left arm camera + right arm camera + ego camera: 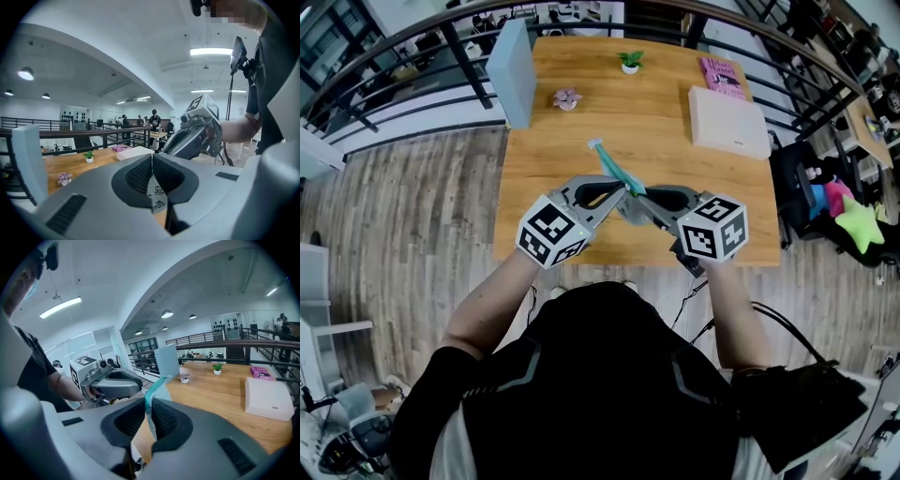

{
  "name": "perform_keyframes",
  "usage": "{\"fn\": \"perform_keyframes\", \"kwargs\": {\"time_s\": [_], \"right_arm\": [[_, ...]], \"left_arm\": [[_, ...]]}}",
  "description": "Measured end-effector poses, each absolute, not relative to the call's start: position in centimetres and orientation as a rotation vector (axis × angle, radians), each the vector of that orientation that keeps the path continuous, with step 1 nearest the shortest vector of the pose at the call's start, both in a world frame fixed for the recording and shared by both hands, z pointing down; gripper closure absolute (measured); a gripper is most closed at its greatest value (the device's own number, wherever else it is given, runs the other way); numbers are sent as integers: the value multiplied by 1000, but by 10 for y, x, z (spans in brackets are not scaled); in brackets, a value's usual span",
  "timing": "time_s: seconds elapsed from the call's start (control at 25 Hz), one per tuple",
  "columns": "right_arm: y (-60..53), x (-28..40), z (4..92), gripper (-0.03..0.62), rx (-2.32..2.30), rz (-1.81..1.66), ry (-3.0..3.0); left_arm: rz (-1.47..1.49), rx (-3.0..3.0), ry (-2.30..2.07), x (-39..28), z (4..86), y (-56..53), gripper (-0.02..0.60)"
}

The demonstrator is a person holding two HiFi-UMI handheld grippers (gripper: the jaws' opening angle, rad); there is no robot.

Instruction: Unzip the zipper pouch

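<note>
A teal zipper pouch (612, 167) hangs in the air over the wooden table (562, 187), one end pointing away from me. My left gripper (623, 191) is shut on its near end. In the left gripper view a pale strip with small printed figures (157, 197) is pinched between the pads (140, 174) of the left gripper (153, 171); whether that strip is the zipper pull I cannot tell. My right gripper (637, 196) meets the left tip to tip and is shut on the pouch's teal edge (157, 386), which rises from between the jaws of the right gripper (149, 414).
On the table stand a white box (728, 122), a pink book (724, 75), a small potted plant (630, 62), a pink flower ornament (567, 98) and an upright grey-blue panel (514, 70). A dark railing runs behind the table. A green star plush (860, 225) lies at the right.
</note>
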State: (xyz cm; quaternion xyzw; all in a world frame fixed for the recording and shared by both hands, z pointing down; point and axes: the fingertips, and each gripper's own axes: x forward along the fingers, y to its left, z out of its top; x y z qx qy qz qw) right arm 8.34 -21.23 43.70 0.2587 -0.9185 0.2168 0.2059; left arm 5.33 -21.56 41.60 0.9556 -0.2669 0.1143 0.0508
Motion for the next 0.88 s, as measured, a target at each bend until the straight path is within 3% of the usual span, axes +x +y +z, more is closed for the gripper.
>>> {"fn": "perform_keyframes", "kwargs": {"time_s": [0.88], "right_arm": [[-208, 82, 456, 543, 668, 618, -2515]], "left_arm": [[368, 2697, -1021, -1, 430, -251, 551]]}}
